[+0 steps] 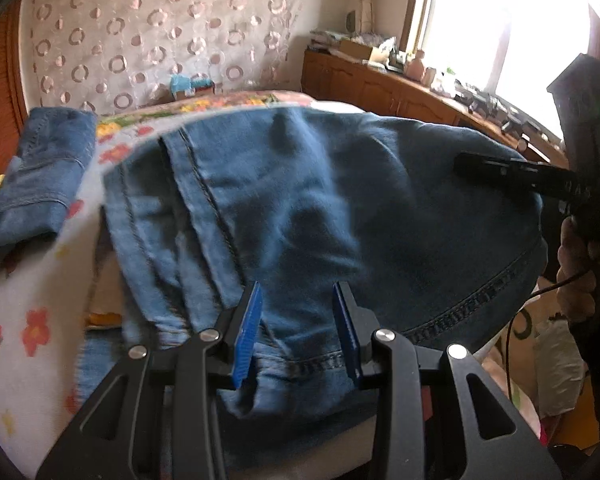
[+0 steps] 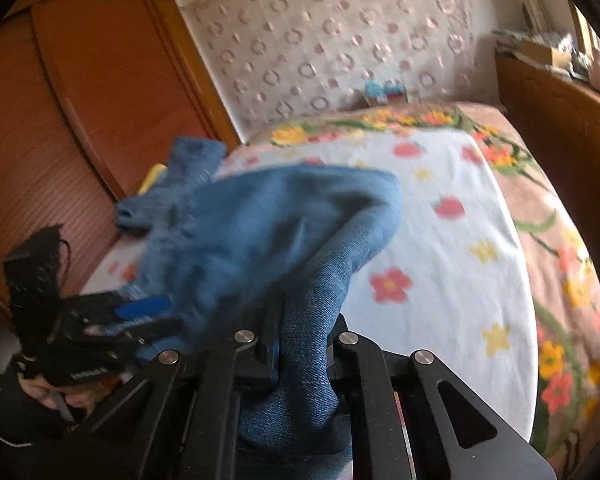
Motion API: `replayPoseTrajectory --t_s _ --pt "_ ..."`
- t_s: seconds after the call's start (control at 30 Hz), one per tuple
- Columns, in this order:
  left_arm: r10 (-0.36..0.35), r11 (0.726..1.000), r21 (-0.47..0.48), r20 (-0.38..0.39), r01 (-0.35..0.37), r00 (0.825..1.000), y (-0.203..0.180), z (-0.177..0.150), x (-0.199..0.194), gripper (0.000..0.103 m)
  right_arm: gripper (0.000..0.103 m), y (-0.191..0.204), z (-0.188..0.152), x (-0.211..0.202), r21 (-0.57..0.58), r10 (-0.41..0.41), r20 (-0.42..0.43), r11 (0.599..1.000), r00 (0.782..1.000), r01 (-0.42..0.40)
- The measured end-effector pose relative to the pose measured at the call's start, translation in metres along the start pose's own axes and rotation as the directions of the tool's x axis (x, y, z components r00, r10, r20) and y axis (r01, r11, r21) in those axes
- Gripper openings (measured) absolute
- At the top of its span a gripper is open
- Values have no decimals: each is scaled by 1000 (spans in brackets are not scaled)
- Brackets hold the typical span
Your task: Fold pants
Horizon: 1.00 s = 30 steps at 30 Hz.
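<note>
Blue denim pants [image 1: 320, 208] hang lifted over the flowered bed cover [image 1: 20, 340], spread wide in the left wrist view. My left gripper [image 1: 297, 334] has a bunched hem between its blue pads [image 1: 248, 336], which press on the cloth from both sides. In the right wrist view my right gripper [image 2: 300, 344] is shut on a thick fold of the pants [image 2: 268, 220], which rise in a blurred heap ahead of it. The left gripper [image 2: 140, 316] shows at the left against the same denim. The right gripper [image 1: 464, 162] reaches in from the right over the pants' far edge.
More denim [image 1: 40, 172] lies at the bed's left edge beside something yellow. A wooden wardrobe [image 2: 80, 100] stands left of the bed. A low wooden cabinet [image 1: 400, 84] with clutter runs under the bright window. A small blue box [image 1: 188, 86] sits at the bed's far end. A person's hand [image 1: 576, 264] holds the right gripper.
</note>
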<state>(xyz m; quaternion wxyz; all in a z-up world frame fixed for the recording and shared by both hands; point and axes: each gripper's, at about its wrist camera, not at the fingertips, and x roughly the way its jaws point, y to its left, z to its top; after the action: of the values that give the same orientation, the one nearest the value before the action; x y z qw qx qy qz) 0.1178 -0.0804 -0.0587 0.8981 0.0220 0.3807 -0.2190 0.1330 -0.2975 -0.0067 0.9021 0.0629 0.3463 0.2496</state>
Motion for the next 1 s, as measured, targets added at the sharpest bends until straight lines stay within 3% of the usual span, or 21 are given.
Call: replayPoseTrajectory --t_s 0.23,0.47,0.77,0.9,1.0 --pt "60 998 -35 85 -57 995 34 -3 -51 36 7 69 31 4 -133 62 36 990 997 -57" --pt "178 980 -114 118 -164 977 84 -20 -90 36 7 139 38 48 -225 139 -1 965 990 -136" --pt "272 946 -216 133 -240 953 140 -42 -119 36 7 212 -1 126 -314 174 -187 922 967 -226" --pt "287 939 -238 136 -250 948 152 -45 -124 36 7 217 -22 158 -284 175 -280 924 944 -256" --pt "288 937 -244 139 -249 947 154 -46 -127 36 10 216 -24 159 -274 168 -281 929 945 -247"
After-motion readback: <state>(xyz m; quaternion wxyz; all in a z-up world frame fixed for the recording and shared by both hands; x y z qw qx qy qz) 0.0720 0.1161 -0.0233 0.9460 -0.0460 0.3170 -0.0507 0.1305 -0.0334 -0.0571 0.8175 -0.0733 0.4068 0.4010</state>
